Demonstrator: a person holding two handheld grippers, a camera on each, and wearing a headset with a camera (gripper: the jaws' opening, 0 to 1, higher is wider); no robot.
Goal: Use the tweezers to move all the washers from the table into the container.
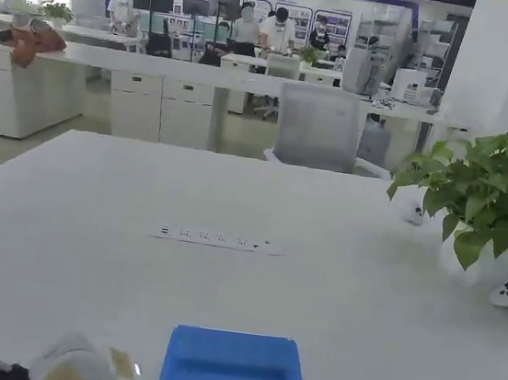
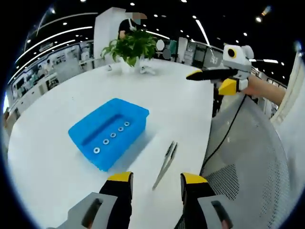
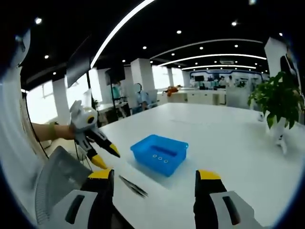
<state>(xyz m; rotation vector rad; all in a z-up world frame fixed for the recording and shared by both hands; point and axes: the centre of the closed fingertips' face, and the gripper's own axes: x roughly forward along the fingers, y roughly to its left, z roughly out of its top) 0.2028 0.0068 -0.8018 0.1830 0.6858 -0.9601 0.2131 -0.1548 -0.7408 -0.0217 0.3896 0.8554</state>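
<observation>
Your left claw (image 2: 157,178) and right claw (image 3: 155,174) gape empty near the container (image 2: 127,143), likely because its five washers (image 2: 113,135) are in and the tweezers (image 2: 165,164) rest beside it.

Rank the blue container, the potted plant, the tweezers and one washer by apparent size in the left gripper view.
1. blue container
2. potted plant, though farthest from the camera
3. tweezers, long but thin
4. washer, by far the smallest

Five washers (image 2: 113,135) are lying in a row inside the blue container (image 2: 121,153); tweezers (image 2: 166,164) are lying flat beside it.
</observation>
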